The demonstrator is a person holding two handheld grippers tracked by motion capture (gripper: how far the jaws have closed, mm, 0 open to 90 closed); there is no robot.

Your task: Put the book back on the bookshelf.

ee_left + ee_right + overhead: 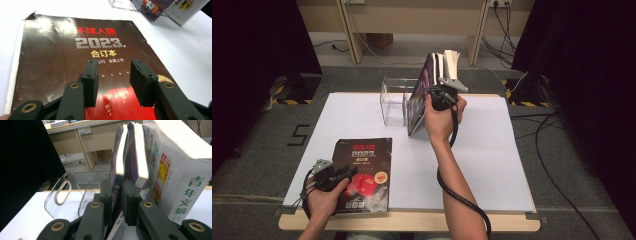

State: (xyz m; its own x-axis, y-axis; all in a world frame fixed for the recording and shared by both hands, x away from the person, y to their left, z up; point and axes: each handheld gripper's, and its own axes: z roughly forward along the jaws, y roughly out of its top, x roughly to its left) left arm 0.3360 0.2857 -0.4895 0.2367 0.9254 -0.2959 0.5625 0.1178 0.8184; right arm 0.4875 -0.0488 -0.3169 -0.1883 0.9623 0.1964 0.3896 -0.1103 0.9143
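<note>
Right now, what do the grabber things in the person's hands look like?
Both are black. The left gripper and right gripper each have two ribbed black jaws on arms with brass-coloured rivets. Each carries a grey three-cornered plate on top and trails a black cable. The forearms are bare, no sleeves.

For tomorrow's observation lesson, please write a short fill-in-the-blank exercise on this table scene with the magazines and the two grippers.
1. The dark magazine under the left gripper lies ____ on the table.
2. The year printed on its cover is ____.
3. The right gripper is shut on a thin ____ standing beside the thick book.
4. The file holder behind the standing books is made of clear ____.

Missing words: flat; 2023; magazine; plastic
</note>
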